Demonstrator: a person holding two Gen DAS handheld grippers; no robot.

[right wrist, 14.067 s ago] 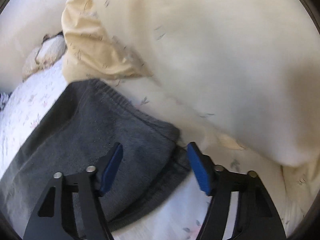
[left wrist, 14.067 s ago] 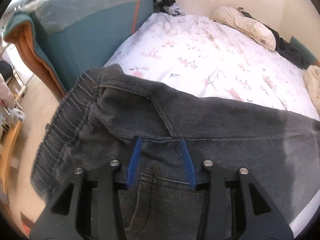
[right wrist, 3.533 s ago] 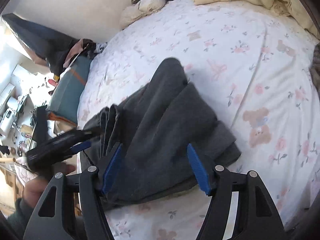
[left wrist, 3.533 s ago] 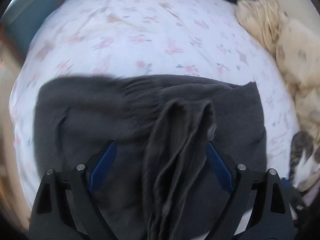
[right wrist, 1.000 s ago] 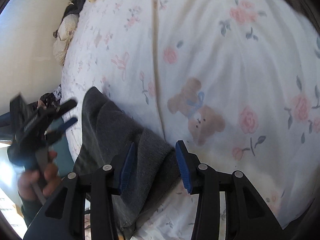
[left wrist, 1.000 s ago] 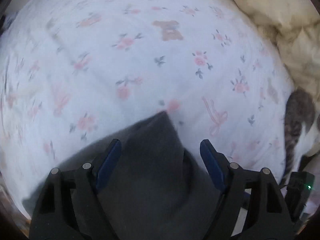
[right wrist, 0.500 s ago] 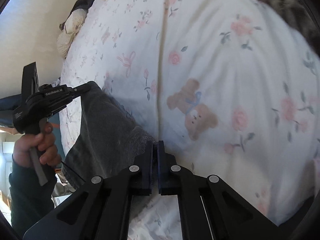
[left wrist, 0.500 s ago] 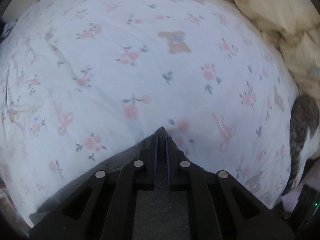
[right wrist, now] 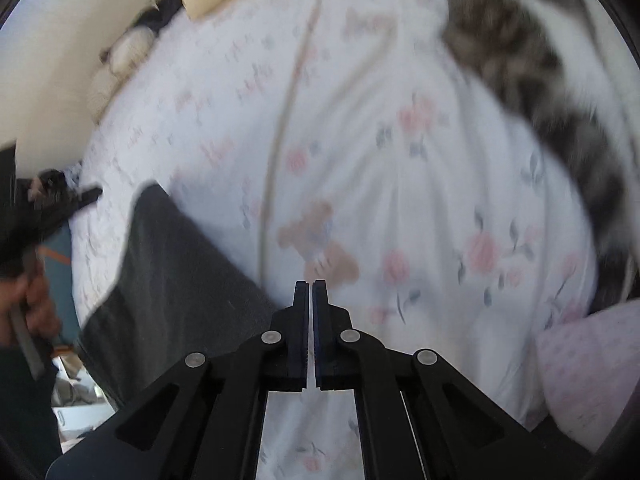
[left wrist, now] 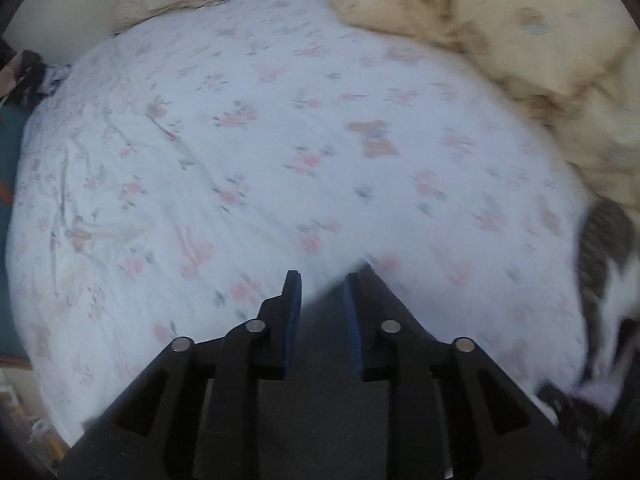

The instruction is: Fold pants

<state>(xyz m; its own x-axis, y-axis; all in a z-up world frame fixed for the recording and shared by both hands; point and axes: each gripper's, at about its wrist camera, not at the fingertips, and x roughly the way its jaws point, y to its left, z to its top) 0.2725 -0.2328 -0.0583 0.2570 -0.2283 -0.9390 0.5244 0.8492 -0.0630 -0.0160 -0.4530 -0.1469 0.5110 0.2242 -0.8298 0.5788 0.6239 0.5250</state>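
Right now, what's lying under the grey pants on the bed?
The pants lie on the white floral bedsheet, which shows all around them. Whatever sits directly beneath the fabric is covered, so only the sheet can be confirmed.

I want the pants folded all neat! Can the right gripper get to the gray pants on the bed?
Probably yes. The right gripper is shut and empty, and the gray pants lie just beside it on the flowered sheet, nothing between them. The cat is off on the other side.
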